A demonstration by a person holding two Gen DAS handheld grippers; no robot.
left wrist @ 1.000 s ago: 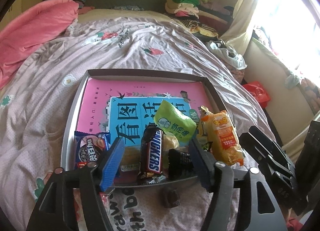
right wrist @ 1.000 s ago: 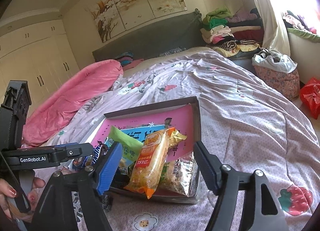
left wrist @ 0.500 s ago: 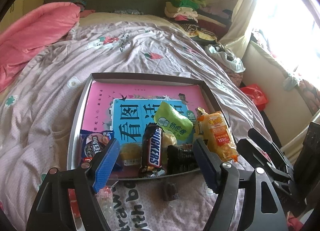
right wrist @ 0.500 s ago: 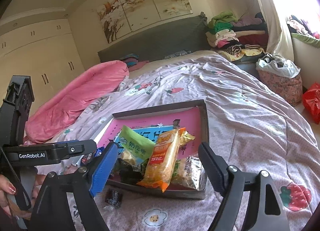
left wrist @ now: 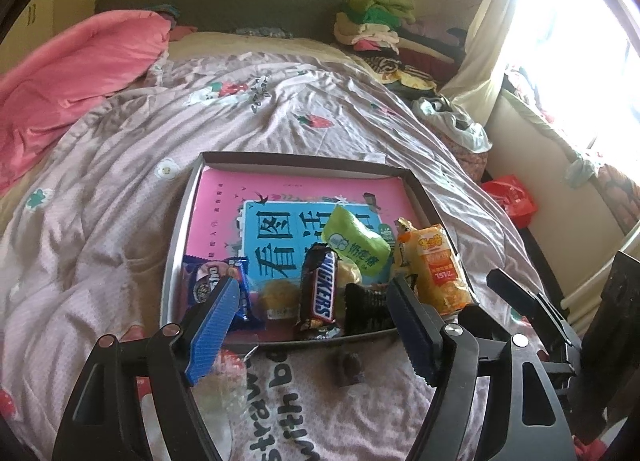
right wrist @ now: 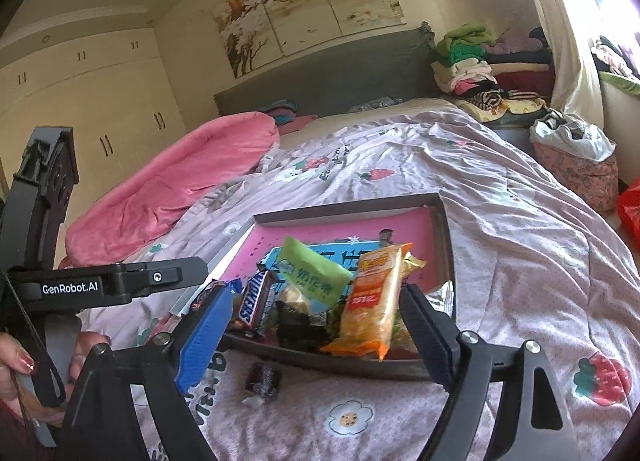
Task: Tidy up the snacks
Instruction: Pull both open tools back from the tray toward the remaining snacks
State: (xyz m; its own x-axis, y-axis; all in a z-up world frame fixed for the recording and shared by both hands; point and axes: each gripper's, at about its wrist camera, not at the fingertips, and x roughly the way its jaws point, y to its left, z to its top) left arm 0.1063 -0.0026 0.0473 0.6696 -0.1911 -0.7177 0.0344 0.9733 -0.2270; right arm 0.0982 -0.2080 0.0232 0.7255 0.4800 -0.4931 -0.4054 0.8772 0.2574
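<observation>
Shallow dark box (left wrist: 182, 221) (right wrist: 447, 237) on a pink-grey bedspread (left wrist: 100, 189) (right wrist: 520, 261), lined with a pink and blue book cover (left wrist: 280, 197) (right wrist: 336, 235).

Snacks crowded at the near end of the box:
- Snickers bar (left wrist: 319, 289) (right wrist: 253, 298), lengthwise, near middle.
- Green packet (left wrist: 356, 241) (right wrist: 312, 269), leaning over the pile behind the Snickers bar.
- Orange packet (left wrist: 438, 269) (right wrist: 372, 301), at the right edge, near end overhanging the box wall in the right wrist view.
- Blue cookie packet (left wrist: 212, 275), near left corner.
- Small muffin (left wrist: 278, 297) in clear wrap, between cookie packet and Snickers bar.
- Black wrapper (left wrist: 366, 303) (right wrist: 300, 325), just right of the Snickers bar.
- Silver foil bag (right wrist: 442, 295), under the orange packet.

Outside the box, on the bedspread just before its near wall: one small dark wrapped candy (left wrist: 347, 368) (right wrist: 262, 379).

Left gripper (left wrist: 316, 325): jaws apart, nothing between the pads, poised short of the near wall.
Right gripper (right wrist: 316, 335): jaws opening, wide, empty, likewise short of the box.
Hand (right wrist: 18, 365) with red nails on the left tool's handle, bottom left of the right wrist view.
</observation>
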